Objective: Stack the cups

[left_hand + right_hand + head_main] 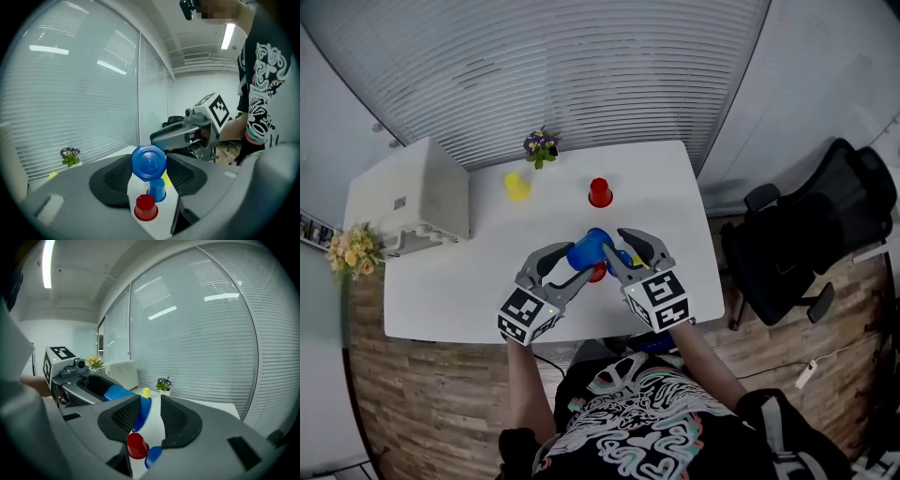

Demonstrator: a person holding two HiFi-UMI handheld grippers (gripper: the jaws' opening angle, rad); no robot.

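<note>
A large blue cup (589,249) lies on its side above the white table (469,291), and my left gripper (577,262) is shut on it. In the left gripper view its base (148,162) faces the camera between the pads. My right gripper (621,251) is open around the cup's rim (140,413); the rim lies against one pad, with a gap at the other. Below them stand a small red cup (145,207) and a small blue cup (157,190), upside down, with something yellow behind. Farther back stand a yellow cup (517,186) and a red cup (600,192).
A white box-shaped appliance (412,197) fills the table's left end. A small pot of purple flowers (541,144) stands at the far edge. A bouquet (356,251) lies off the left side. A black office chair (806,234) stands to the right of the table.
</note>
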